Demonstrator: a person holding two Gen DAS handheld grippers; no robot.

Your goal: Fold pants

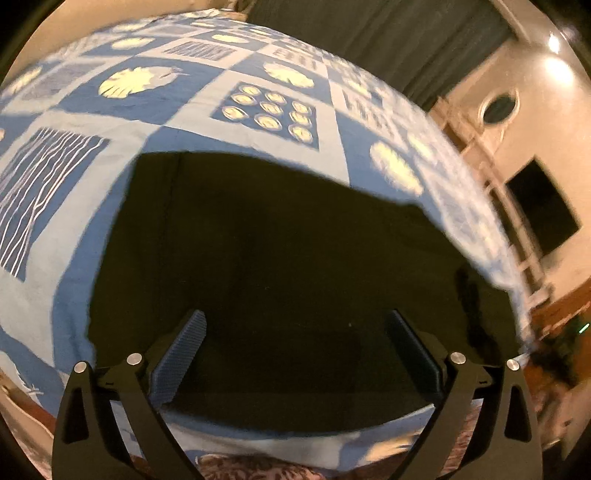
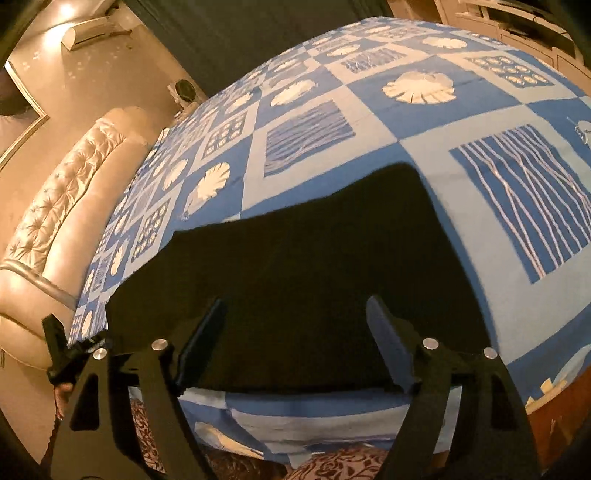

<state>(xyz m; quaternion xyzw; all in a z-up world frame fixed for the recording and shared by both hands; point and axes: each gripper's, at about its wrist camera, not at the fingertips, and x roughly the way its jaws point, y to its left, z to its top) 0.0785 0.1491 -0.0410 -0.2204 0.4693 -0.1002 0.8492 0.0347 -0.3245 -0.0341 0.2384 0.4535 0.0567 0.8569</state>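
On the blue patchwork bedspread black folded pants lie flat ahead of both grippers, the left gripper and the right gripper each gaping wide and empty (apparently clear of the cloth so the fold sits undisturbed).

Both cameras ride on the hand-held grippers and look forward and steeply down along their own two black fingers, which frame the bottom of each view. The left wrist view hangs close above the flat black pants lying on the blue-and-white patchwork bedspread, and faces across the bed toward a dark green curtain. The right wrist view sits equally near, with a cream tufted headboard at its left edge. Both views share the pants, the surrounding bedspread and the curtain.
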